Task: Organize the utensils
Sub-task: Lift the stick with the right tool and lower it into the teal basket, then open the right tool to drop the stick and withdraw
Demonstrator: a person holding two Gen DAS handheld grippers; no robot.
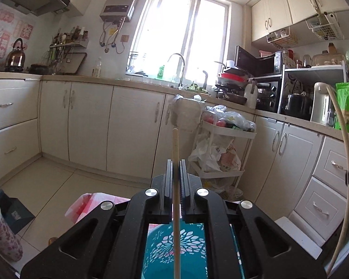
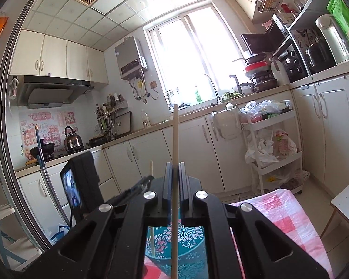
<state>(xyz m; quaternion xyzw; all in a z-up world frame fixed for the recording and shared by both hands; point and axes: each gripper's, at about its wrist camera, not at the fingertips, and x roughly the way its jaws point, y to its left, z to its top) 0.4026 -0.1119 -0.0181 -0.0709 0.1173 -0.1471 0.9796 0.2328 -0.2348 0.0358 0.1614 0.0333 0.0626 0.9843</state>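
Left wrist: both claws (image 1: pixel 176 162) (image 2: pixel 175 165) level, each pinching upright chopstick (image 1: pixel 175 144) (image 2: pixel 175 134).

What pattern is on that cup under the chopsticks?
The cup is teal with white and pink flowers, clearest in the right wrist view.

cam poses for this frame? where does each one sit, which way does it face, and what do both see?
Left wrist: sits behind the left gripper, facing level across the kitchen at the bright window; its black fingers pinch a thin wooden chopstick over a teal floral-patterned cup.
Right wrist: sits behind the right gripper, tilted up toward window and ceiling; it pinches a second wooden chopstick. The left gripper shows blurred at left.
Shared: window, cup, white tiered storage cart.
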